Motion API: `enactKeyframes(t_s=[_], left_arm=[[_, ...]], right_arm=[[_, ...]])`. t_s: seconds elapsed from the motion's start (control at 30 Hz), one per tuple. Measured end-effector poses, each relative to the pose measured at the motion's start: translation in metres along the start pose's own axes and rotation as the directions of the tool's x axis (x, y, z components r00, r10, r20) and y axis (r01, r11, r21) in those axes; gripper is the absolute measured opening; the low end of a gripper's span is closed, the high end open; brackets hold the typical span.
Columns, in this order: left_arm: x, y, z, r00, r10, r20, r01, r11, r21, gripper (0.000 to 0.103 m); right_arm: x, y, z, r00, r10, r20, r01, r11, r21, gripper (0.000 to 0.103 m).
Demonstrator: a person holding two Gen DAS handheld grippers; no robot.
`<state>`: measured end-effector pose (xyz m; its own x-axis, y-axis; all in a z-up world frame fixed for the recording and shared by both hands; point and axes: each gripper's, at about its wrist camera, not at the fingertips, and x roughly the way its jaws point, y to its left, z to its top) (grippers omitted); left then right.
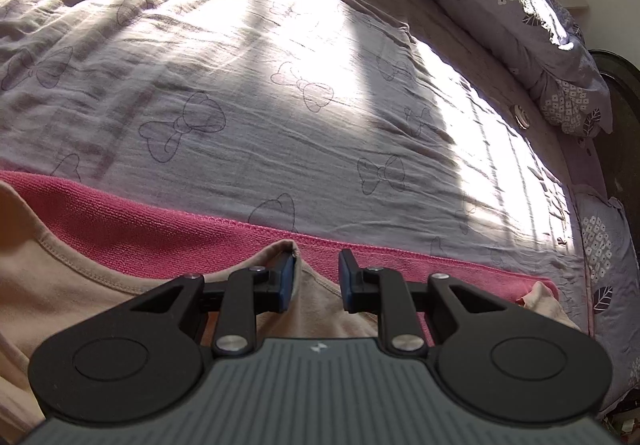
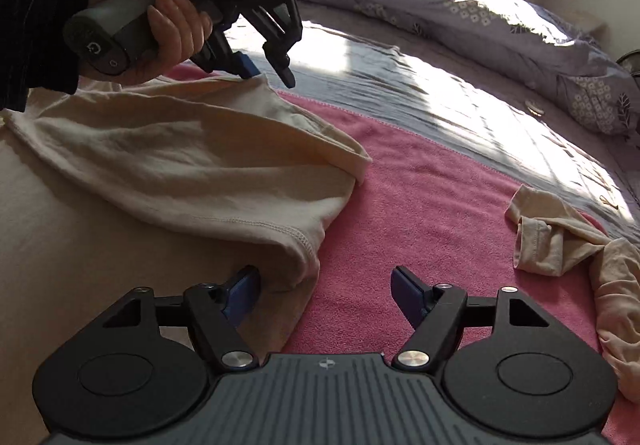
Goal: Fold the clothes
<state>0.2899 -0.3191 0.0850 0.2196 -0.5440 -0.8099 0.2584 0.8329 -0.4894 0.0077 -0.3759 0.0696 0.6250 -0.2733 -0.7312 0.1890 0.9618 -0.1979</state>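
Landmark: the pink towel (image 2: 420, 205), spread on the grey bed sheet (image 1: 280, 105); every place below is given from it.
Task's thing: the beige shirt (image 2: 180, 165) lies over the towel's left part, one side turned over onto itself, so a doubled flap ends partway across the towel.
Waiting piece: a second, crumpled beige garment (image 2: 560, 245) sits at the towel's right end, well apart from the shirt.
Left gripper (image 1: 316, 269): your hand (image 2: 168, 17) holds it at the flap's far corner, near the towel's far edge. Its jaws stand narrow but not closed; a peak of cloth leans against one pad and the other pad is clear, so nothing is clamped.
Right gripper (image 2: 325, 279): at the towel's near edge, jaws about half wide, empty; the flap's stitched hem lies just beside one pad.
Step in hand: judged from this, the first side fold is laid down and you are letting go of it.
Next move: it calls for a fresh grip on both ends of the shirt's next edge, pinching every layer so the flap does not slide off toward the towel's bare middle.
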Motion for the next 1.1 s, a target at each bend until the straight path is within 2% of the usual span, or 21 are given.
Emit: enactKeyframes(t_s=[0.03,0.07,0.17,0.2,0.27,0.33,0.4,0.43,0.47,0.57,0.6,0.63,0.67,0.8,0.87,0.9,0.93,0.97,1.03,1.1], left_arm=[[0.000,-0.001,0.000,1.000,0.003,0.000,-0.003,1.000,0.006,0.025],[-0.001,-0.003,0.000,1.000,0.006,0.000,-0.006,1.000,0.013,0.025],[-0.001,-0.007,0.000,1.000,0.014,-0.003,-0.014,0.999,0.040,0.026],[0.000,-0.008,0.000,1.000,0.015,-0.007,-0.014,0.999,0.049,0.026],[0.001,-0.010,-0.001,1.000,0.024,-0.021,-0.022,0.997,0.070,0.026],[-0.002,-0.013,-0.001,0.999,0.036,-0.030,-0.033,0.994,0.106,0.027],[-0.008,-0.014,0.001,0.999,0.019,-0.043,-0.013,0.991,0.133,0.033],[-0.012,-0.013,0.003,0.998,-0.008,-0.055,0.015,0.992,0.129,0.043],[-0.015,-0.011,0.006,0.997,-0.049,-0.067,0.056,0.994,0.099,0.056],[-0.016,-0.004,0.013,0.978,-0.183,-0.102,0.181,0.983,-0.034,0.075],[-0.015,-0.001,0.015,0.967,-0.229,-0.111,0.221,0.972,-0.086,0.076],[-0.014,-0.001,0.016,0.965,-0.237,-0.113,0.225,0.968,-0.109,0.077],[-0.014,-0.001,0.016,0.964,-0.239,-0.116,0.225,0.967,-0.120,0.078],[-0.020,-0.011,0.015,0.977,-0.167,-0.136,0.171,0.985,0.024,0.085],[-0.018,-0.014,0.014,0.989,-0.063,-0.136,0.077,0.992,0.101,0.086],[-0.018,-0.011,0.014,0.989,-0.055,-0.135,0.068,0.993,0.094,0.086],[-0.018,-0.005,0.015,0.984,-0.106,-0.144,0.113,0.993,0.042,0.086],[-0.017,0.005,0.015,0.969,-0.197,-0.152,0.193,0.980,-0.040,0.086],[-0.016,0.025,0.016,0.924,-0.355,-0.142,0.325,0.925,-0.199,0.086],[-0.016,0.041,0.016,0.908,-0.403,-0.111,0.358,0.887,-0.292,0.087]], right_arm=[[0.007,-0.001,0.006,1.000,0.008,-0.010,-0.008,1.000,0.029,0.023],[0.011,-0.002,0.011,1.000,0.005,-0.014,-0.005,0.999,0.046,0.014],[0.010,-0.004,0.019,0.998,-0.063,0.007,0.062,0.997,0.034,0.014],[0.008,-0.004,0.016,0.996,-0.085,0.007,0.084,0.996,0.014,0.015],[0.013,-0.005,0.006,0.995,-0.103,-0.015,0.102,0.994,-0.027,0.030],[0.013,-0.005,-0.006,0.995,-0.098,0.019,0.099,0.993,-0.064,0.033],[0.011,-0.005,-0.007,0.994,-0.100,0.036,0.103,0.991,-0.090,0.048],[0.009,-0.007,-0.006,0.995,-0.097,0.038,0.100,0.992,-0.079,0.065],[0.007,-0.010,-0.006,0.995,-0.094,0.040,0.097,0.993,-0.069,0.074],[-0.004,-0.021,-0.004,0.997,-0.069,0.037,0.070,0.997,-0.027,0.080],[-0.008,-0.023,-0.004,0.997,-0.070,0.031,0.070,0.997,-0.021,0.081],[-0.012,-0.025,-0.003,0.998,-0.065,0.022,0.066,0.998,-0.014,0.084],[-0.016,-0.027,-0.003,0.998,-0.056,0.015,0.056,0.998,-0.007,0.084],[-0.028,-0.035,-0.002,0.999,-0.041,-0.010,0.041,0.999,0.014,0.090],[-0.028,-0.039,0.000,0.999,-0.037,-0.025,0.038,0.998,0.041,0.090],[-0.028,-0.041,0.002,0.999,-0.035,-0.026,0.037,0.997,0.067,0.090],[-0.029,-0.043,0.005,0.999,-0.034,-0.020,0.036,0.995,0.093,0.090],[-0.031,-0.045,0.010,0.999,-0.034,0.001,0.033,0.992,0.120,0.090],[-0.033,-0.049,0.021,0.998,-0.030,0.046,0.022,0.985,0.169,0.090],[-0.030,-0.051,0.037,0.995,-0.004,0.100,-0.017,0.979,0.202,0.090]])
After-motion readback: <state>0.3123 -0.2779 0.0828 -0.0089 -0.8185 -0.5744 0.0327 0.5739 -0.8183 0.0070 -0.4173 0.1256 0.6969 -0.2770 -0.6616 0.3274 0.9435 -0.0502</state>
